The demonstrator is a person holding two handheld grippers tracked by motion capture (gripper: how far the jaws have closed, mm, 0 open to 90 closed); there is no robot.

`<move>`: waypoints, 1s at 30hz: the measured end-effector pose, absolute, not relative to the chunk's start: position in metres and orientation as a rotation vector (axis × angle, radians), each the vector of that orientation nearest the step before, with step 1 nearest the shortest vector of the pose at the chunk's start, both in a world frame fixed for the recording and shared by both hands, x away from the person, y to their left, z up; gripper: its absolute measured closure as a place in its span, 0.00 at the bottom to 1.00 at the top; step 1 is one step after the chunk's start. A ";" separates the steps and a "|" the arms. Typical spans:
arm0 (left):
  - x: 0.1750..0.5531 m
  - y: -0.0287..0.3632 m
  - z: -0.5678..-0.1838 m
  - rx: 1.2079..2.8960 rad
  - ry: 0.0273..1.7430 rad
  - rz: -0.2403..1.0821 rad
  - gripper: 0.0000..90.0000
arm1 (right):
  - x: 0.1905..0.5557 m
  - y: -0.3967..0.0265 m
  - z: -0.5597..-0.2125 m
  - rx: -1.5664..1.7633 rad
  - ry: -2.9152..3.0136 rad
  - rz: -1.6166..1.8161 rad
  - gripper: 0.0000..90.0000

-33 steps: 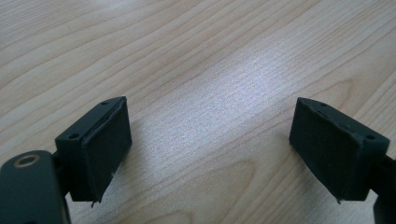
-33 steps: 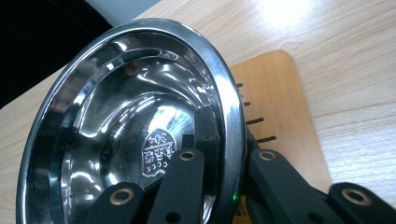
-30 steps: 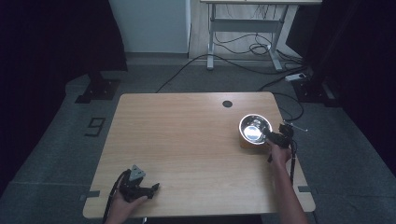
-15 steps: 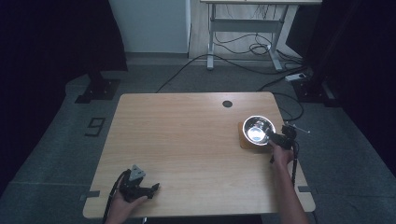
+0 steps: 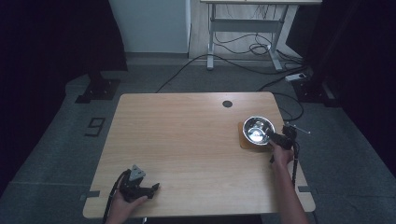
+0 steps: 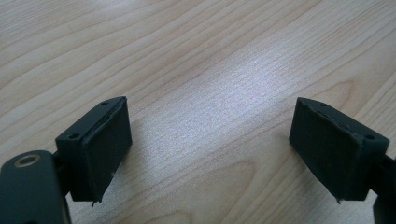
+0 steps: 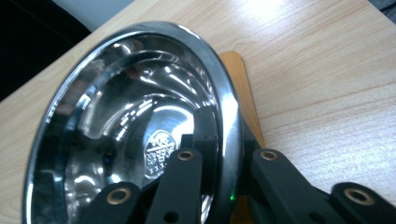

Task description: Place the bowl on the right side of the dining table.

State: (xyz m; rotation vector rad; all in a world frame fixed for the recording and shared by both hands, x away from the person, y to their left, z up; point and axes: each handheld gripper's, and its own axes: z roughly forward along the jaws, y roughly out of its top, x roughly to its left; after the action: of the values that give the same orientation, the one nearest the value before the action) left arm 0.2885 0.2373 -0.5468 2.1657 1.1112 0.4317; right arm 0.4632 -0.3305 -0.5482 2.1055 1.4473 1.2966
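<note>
A shiny steel bowl (image 5: pixel 258 129) rests over a brown mat (image 5: pixel 244 143) near the table's right edge. My right gripper (image 5: pixel 275 137) holds it from the near-right side. In the right gripper view the gripper (image 7: pixel 226 130) is shut on the bowl (image 7: pixel 116 130) at its rim, with one jaw inside and the other outside over the mat (image 7: pixel 238 79). My left gripper (image 5: pixel 154 187) lies low at the table's front left. In the left gripper view its jaws stand open (image 6: pixel 210 149) with only bare wood between them.
The wooden table (image 5: pixel 187 140) has a small dark round hole (image 5: pixel 227 103) near its far edge. Cables and a desk frame (image 5: pixel 243 37) lie on the floor beyond. The table's right edge is close behind my right hand.
The bowl and my right gripper have shifted slightly to the right and nearer to me. My left gripper has stayed put.
</note>
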 end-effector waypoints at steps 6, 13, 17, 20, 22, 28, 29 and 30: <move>0.288 0.237 -0.547 2.166 1.111 0.431 0.14 | 0.464 -0.329 -0.548 2.083 1.454 1.314 0.87; 0.288 0.237 -0.547 2.166 1.111 0.432 0.14 | 0.463 -0.325 -0.546 2.042 1.462 1.263 0.77; 0.288 0.237 -0.547 2.166 1.111 0.432 0.14 | 0.461 -0.324 -0.545 2.028 1.464 1.232 0.73; 0.289 0.237 -0.547 2.166 1.111 0.431 0.14 | 0.458 -0.322 -0.543 2.004 1.450 1.221 0.69; 0.288 0.237 -0.547 2.166 1.111 0.431 0.14 | 0.455 -0.322 -0.541 1.996 1.447 1.220 0.65; 0.288 0.237 -0.547 2.166 1.111 0.432 0.14 | 0.445 -0.319 -0.533 1.957 1.456 1.206 0.59; 0.288 0.237 -0.547 2.166 1.111 0.432 0.14 | 0.442 -0.318 -0.532 1.948 1.458 1.202 0.58; 0.288 0.237 -0.547 2.166 1.111 0.431 0.14 | 0.440 -0.319 -0.530 1.938 1.463 1.203 0.58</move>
State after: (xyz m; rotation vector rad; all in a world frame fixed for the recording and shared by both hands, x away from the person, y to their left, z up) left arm 0.2885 0.2374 -0.5468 2.1660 1.1109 0.4314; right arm 0.4397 -0.3185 -0.5304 1.9381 1.4629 1.2030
